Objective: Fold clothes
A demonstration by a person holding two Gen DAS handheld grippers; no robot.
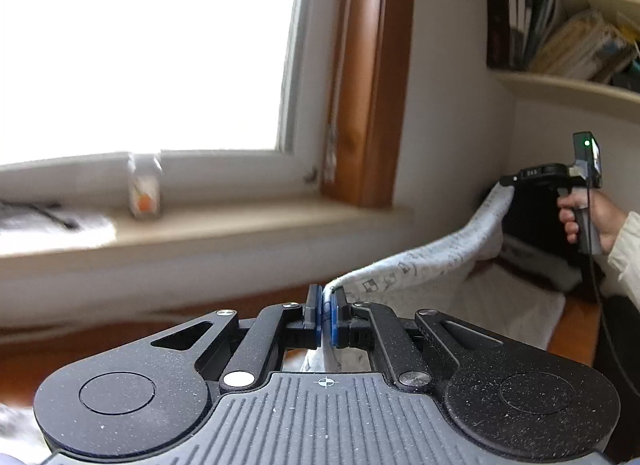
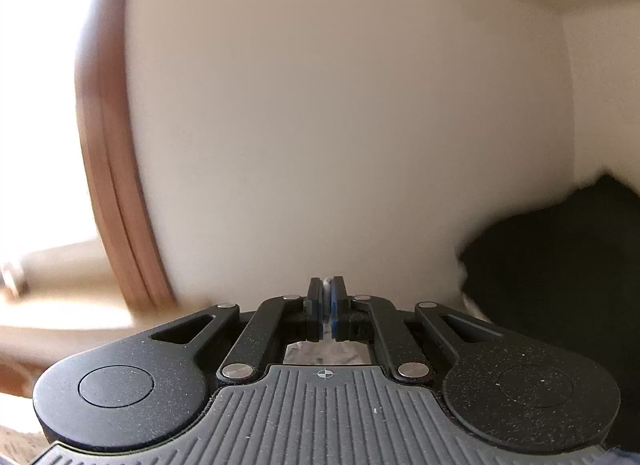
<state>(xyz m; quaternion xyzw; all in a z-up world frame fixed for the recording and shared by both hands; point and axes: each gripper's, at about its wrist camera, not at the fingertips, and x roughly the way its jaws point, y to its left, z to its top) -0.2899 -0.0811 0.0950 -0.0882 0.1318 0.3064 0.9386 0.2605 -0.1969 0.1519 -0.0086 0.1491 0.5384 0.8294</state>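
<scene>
- Left wrist view: the left gripper (image 1: 326,315) sits low in the middle, its blue pads (image 1: 318,315) pressed together on an edge of the cloth (image 1: 424,261).
- The cloth is pale grey-white with small dark printed marks. It rises from the left gripper's pads and stretches up and to the right in a taut band.
- The far end of that band is pinched at the tip of the right gripper (image 1: 505,181), seen side-on at the right.
- A hand (image 1: 592,221) in a pale sleeve (image 1: 628,249) grips the right gripper's handle; a green light shows on top of it.
- The rest of the cloth hangs below the band, over a white surface (image 1: 516,313) on the brown desk (image 1: 574,329), near its right side.
- Behind, a bright window (image 1: 140,49) with a brown wooden frame (image 1: 372,77). A small bottle (image 1: 144,189) stands on the sill (image 1: 240,225).
- At upper right, a shelf (image 1: 568,85) holds leaning books (image 1: 560,25).
- Right wrist view: the picture is blurred. The right gripper (image 2: 327,307) is low in the middle, fingers nearly touching, with a thin strip of pale cloth (image 2: 327,289) caught between the pads.
- More of the cloth shows through the gap in the gripper's body, just under the fingers.
- Ahead is a plain pale wall (image 2: 340,105), the wooden frame (image 2: 116,185) at the left, and a dark shape (image 2: 560,265) at the right that I cannot identify.
</scene>
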